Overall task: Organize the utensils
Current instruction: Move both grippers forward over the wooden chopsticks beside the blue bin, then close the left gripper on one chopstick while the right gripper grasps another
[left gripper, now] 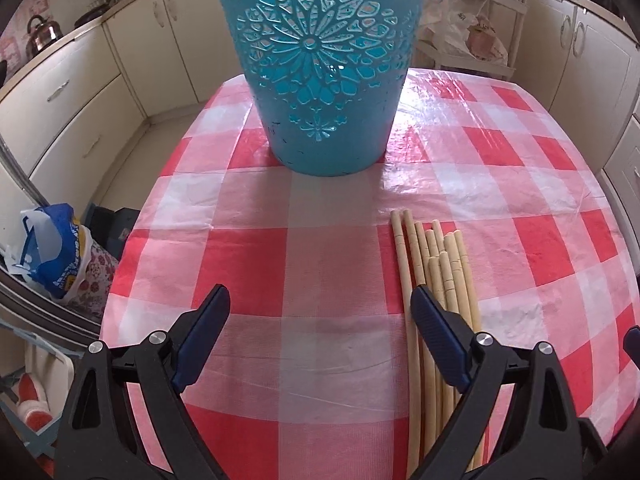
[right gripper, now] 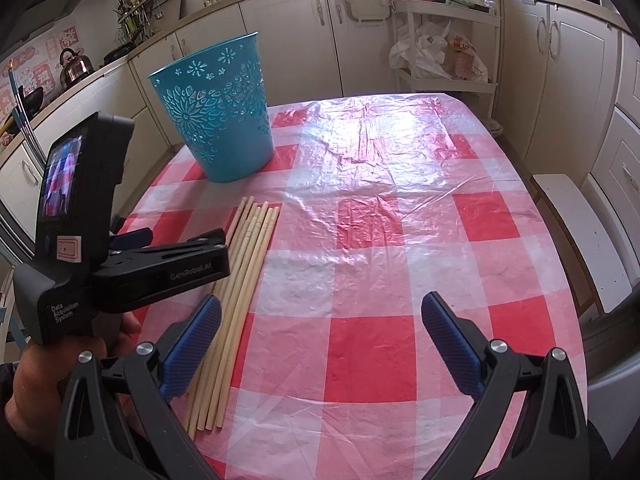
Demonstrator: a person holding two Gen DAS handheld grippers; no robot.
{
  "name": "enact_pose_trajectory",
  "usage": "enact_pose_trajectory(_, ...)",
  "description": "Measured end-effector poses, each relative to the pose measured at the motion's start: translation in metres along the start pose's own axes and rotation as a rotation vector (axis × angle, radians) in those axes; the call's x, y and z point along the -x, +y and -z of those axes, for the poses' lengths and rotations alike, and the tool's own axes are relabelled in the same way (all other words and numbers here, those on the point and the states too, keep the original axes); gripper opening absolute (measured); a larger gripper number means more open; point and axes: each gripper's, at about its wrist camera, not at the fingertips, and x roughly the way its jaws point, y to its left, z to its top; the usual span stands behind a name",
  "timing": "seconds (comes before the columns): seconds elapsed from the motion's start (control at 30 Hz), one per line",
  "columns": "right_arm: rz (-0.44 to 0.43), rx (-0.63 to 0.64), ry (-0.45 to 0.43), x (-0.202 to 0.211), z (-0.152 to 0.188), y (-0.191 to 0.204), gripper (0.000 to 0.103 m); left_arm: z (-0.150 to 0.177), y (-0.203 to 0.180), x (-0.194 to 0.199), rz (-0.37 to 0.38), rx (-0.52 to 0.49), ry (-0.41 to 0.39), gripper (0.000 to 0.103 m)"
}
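A bundle of several pale wooden chopsticks (left gripper: 440, 280) lies flat on the red-and-white checked tablecloth (left gripper: 320, 240); it also shows in the right wrist view (right gripper: 244, 264). A teal perforated bucket (left gripper: 320, 60) stands upright at the table's far side, also in the right wrist view (right gripper: 216, 116). My left gripper (left gripper: 320, 300) is open and empty, its right finger just over the bundle's left edge. My right gripper (right gripper: 320, 312) is open and empty, the bundle beside its left finger. The left gripper's body (right gripper: 120, 260) shows in the right wrist view.
Cream kitchen cabinets (right gripper: 280, 28) surround the table. A white trolley with plastic bags (right gripper: 444, 52) stands behind the far edge. A white bench (right gripper: 576, 232) runs along the right side. A blue bag (left gripper: 56, 252) sits on the floor at left.
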Motion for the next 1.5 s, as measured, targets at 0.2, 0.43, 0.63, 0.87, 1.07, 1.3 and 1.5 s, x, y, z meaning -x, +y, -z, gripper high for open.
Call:
enact_pose_trajectory(0.2,-0.017,0.022,-0.006,-0.003,-0.003,0.002,0.096,0.002,0.000,-0.001,-0.037,-0.031,0.003,0.081)
enact_pose_trajectory(0.43,-0.083,0.079,0.015,-0.025,-0.023,0.011,0.075,-0.012,0.011,-0.007,0.078,-0.045,0.013,0.044)
enact_pose_trajectory(0.63,-0.151,0.100,0.092,-0.059,-0.035,0.023,0.033,-0.007,0.017,-0.005,0.131,-0.081,0.013,0.022)
enact_pose_trajectory(0.87,-0.141,0.140,0.116,-0.082,-0.040,0.033,0.027,-0.004,0.024,-0.001,0.198,-0.110,0.031,0.021)
enact_pose_trajectory(1.07,-0.124,0.180,0.119,-0.084,-0.041,0.034,0.020,-0.006,0.024,-0.003,0.227,-0.119,0.018,0.021)
enact_pose_trajectory(1.3,-0.141,0.354,0.156,-0.084,-0.042,0.046,0.010,-0.008,0.028,-0.003,0.355,-0.174,0.041,0.021)
enact_pose_trajectory(1.5,-0.160,0.376,0.215,-0.089,-0.051,0.041,0.009,-0.017,0.036,-0.009,0.357,-0.138,0.088,0.021)
